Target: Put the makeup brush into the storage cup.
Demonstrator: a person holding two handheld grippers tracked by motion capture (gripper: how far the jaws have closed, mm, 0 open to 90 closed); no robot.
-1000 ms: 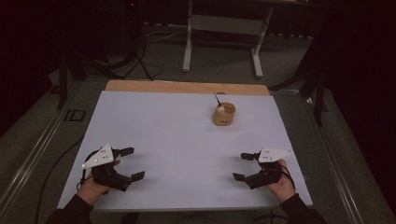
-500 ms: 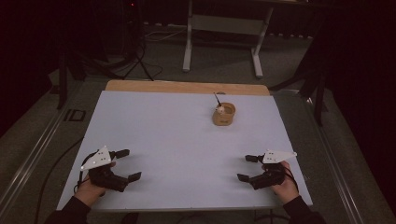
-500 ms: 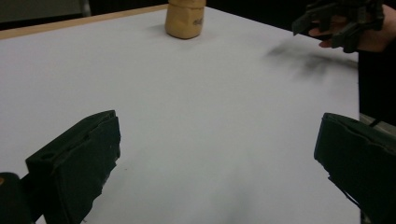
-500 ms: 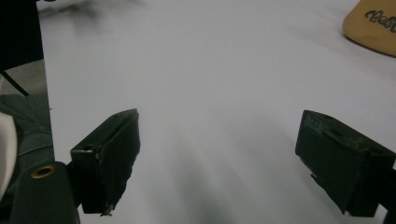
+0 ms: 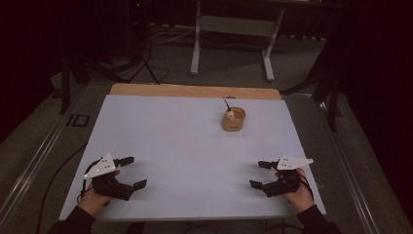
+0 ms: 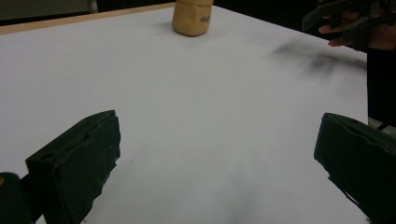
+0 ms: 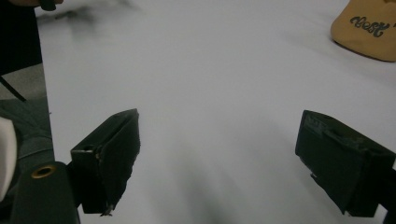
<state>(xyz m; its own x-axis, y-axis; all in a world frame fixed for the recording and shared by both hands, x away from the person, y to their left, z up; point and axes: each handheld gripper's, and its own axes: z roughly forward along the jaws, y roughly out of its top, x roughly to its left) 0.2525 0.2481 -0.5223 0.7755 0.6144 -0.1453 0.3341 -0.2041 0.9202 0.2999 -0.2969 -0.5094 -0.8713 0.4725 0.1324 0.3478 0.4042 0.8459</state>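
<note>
— Position of cup (image 5: 233,120)?
— Far side of table (image 5: 170,131), right of centre, upright.
— Nearer gripper?
— Right gripper (image 5: 265,175); left gripper (image 5: 130,171) farther. Both wide open, empty, at near edge.

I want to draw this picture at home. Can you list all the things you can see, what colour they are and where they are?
cup: one, tan with dark lettering, far side of the table, right of centre
stick in the cup: one, dark, leaning left
table: one, white top with a wooden far edge
metal frame: one, pale grey, on the floor behind the table
left gripper: one, black, open, near left corner
right gripper: one, black, open, near right corner
</note>
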